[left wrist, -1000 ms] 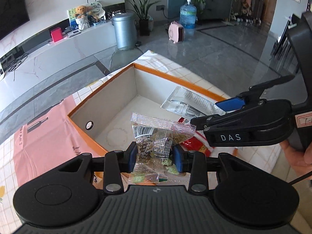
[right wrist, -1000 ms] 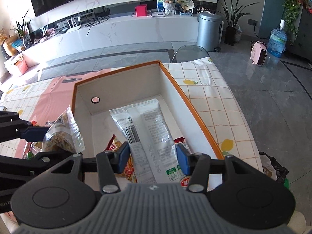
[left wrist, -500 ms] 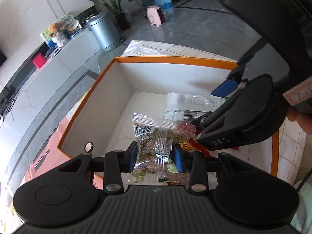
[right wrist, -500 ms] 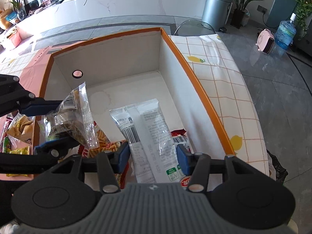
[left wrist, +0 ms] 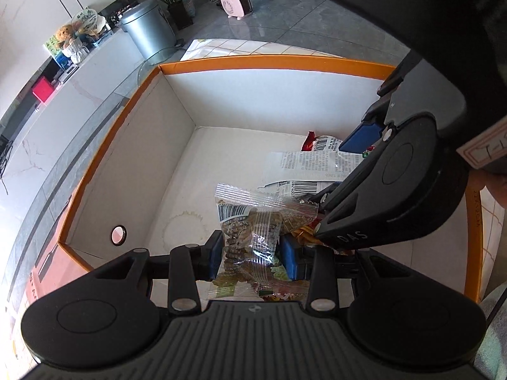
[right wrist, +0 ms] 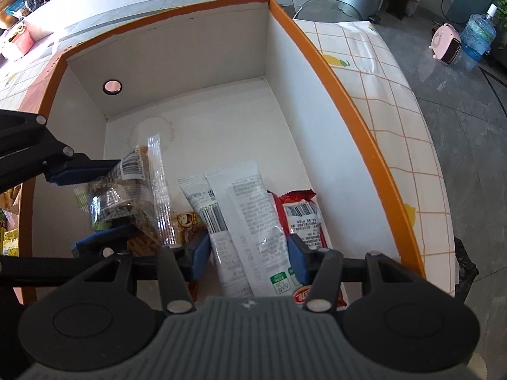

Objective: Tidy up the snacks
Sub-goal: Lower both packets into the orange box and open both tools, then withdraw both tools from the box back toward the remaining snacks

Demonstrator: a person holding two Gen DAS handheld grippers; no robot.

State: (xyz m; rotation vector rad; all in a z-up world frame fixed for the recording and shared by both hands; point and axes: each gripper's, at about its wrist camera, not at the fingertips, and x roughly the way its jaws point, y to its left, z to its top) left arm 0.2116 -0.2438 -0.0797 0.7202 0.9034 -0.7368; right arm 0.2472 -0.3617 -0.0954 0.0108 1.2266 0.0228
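Observation:
My left gripper (left wrist: 252, 255) is shut on a clear snack packet (left wrist: 253, 221) with brown pieces and holds it inside the orange-rimmed white box (left wrist: 177, 126), above the floor. The packet also shows in the right wrist view (right wrist: 133, 196). My right gripper (right wrist: 248, 255) is shut on a white snack packet (right wrist: 244, 221) with a barcode, low inside the same box (right wrist: 342, 95) at its near right side. The right gripper shows in the left wrist view (left wrist: 358, 164) close beside the left one. A red packet (right wrist: 301, 215) and an orange packet (right wrist: 187, 221) lie on the box floor.
The box stands on a checked tablecloth (right wrist: 396, 95) with lemon prints. A pink cloth (left wrist: 54, 262) lies to the box's left. More snacks (right wrist: 9, 237) lie outside the box on the left. A silver bin (left wrist: 149, 31) and a pink heater (left wrist: 236, 1) stand on the floor beyond.
Both grippers have moved forward and down into the box with their packets. The box now fills both views.

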